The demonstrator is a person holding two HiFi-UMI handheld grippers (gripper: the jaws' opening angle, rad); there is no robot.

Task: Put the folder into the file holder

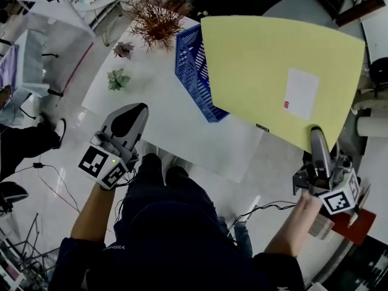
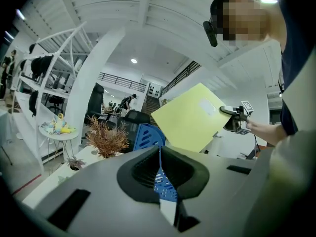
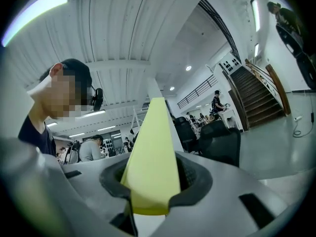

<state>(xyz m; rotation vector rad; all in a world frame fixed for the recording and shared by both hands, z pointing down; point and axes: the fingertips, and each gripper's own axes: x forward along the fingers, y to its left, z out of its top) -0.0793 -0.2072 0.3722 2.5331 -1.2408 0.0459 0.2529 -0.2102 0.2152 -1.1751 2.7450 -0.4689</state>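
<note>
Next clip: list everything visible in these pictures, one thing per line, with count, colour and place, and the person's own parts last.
folder: one, pale yellow with a white label, held in the air over the table's right side
file holder: one, blue, slatted, on the table, partly hidden by the folder in the head view
table: one, white, ahead of the person
dried plant: one, brown, at the table's far edge
small succulents: two, greenish, on the table's left part, the second further back
cable: one, black, on the floor
left gripper: one, grey, jaws together, empty
right gripper: one, grey, clamped on the folder's near edge
</note>
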